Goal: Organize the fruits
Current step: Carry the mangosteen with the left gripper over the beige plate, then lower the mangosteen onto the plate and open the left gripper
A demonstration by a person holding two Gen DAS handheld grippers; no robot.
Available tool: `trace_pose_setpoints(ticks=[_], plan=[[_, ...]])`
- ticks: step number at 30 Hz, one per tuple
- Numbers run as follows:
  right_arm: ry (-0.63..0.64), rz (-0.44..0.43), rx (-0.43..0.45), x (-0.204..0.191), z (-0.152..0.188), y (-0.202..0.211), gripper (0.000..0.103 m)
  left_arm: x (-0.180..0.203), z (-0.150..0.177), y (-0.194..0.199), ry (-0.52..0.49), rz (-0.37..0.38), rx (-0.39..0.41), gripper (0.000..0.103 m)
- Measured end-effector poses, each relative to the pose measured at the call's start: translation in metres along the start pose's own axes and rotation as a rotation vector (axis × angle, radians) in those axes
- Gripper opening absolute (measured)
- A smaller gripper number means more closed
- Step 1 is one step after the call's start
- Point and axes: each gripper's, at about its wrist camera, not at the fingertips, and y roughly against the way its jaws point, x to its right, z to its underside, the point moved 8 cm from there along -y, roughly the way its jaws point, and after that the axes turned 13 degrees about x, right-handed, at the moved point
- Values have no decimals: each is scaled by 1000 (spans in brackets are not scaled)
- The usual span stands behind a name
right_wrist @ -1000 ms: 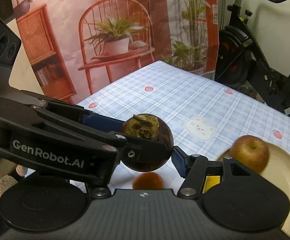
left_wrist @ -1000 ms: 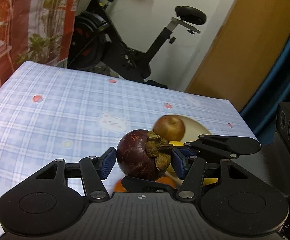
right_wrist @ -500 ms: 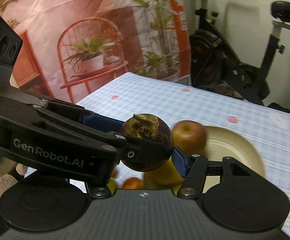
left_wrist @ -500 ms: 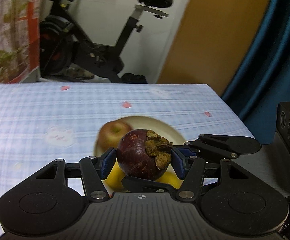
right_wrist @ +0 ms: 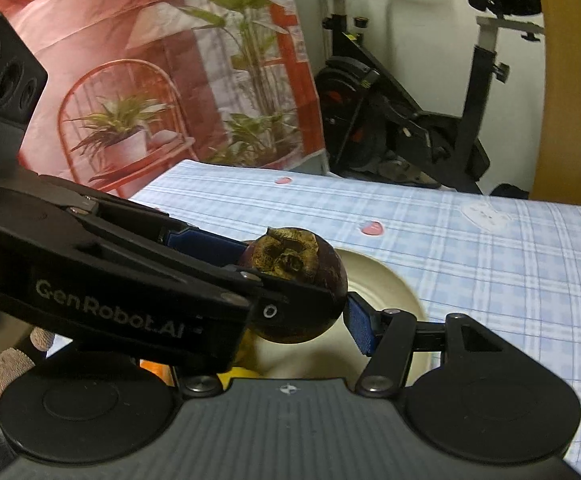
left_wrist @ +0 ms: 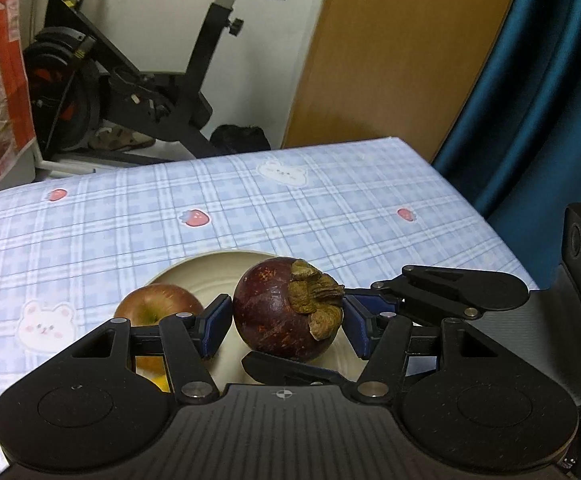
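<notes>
Mangosteen point(left_wrist: 286, 314) rides in over the cream plate point(left_wrist: 214, 270) now, no longer out above bare bench, pinched by both the left claw point(left_wrist: 288, 326) and right claw point(right_wrist: 296, 296); apple point(left_wrist: 156, 304) already waiting there, drop-off looks close

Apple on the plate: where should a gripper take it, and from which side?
Probably across the round middle of the apple, coming from above: it sits at the left edge of the plate with a yellow fruit close on its near side, so a level approach looks crowded.
</notes>
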Motion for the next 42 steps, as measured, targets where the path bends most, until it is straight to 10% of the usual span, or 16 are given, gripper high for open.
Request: trace_pose_setpoints(ticks=[42], plan=[[-16,36,-13,24,12,-58,59,-39,-13,-31,27,-51,8,62]])
